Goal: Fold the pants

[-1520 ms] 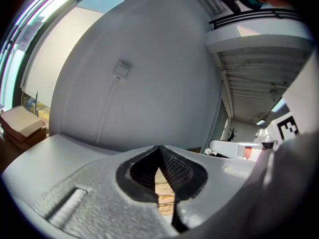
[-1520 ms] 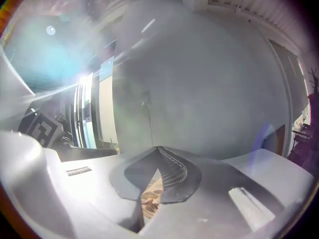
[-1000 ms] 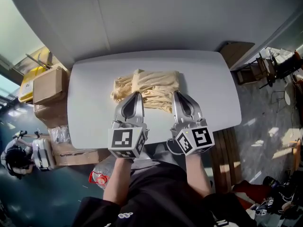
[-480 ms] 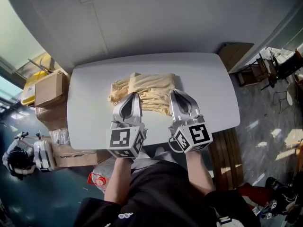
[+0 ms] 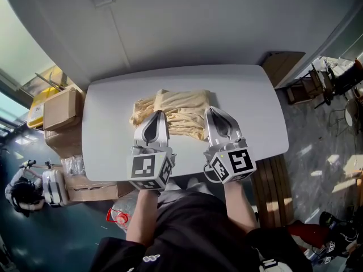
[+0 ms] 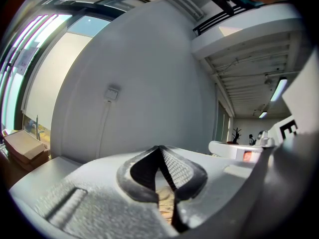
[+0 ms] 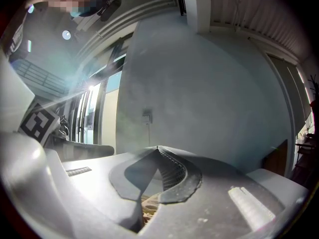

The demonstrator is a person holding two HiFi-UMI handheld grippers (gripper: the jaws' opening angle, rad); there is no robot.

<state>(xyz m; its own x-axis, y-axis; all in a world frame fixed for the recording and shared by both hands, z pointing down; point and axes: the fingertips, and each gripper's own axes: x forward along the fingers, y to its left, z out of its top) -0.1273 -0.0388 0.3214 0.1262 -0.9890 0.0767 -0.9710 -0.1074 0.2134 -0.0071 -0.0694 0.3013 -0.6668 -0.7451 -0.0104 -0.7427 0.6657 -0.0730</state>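
The cream pants (image 5: 178,109) lie folded in a loose bundle on the white table (image 5: 249,112). Both grippers hover side by side over the bundle's near edge and point level toward the wall. My left gripper (image 5: 158,113) has its tips touching, with no cloth pinched between them. My right gripper (image 5: 210,110) is shut the same way. In the left gripper view the jaws meet at the tip (image 6: 158,148), and a strip of pants (image 6: 165,199) shows below through the gap. The right gripper view shows the same closed tip (image 7: 158,149) above the cloth (image 7: 149,205).
Cardboard boxes (image 5: 59,109) stand on the floor left of the table, with a pale suitcase (image 5: 54,186) nearer. A wooden bench (image 5: 272,180) stands at the table's right. The grey wall (image 5: 187,21) rises just behind the table's far edge.
The right gripper has drifted slightly; both stay shut over the pants' near edge. The pants lie as before.
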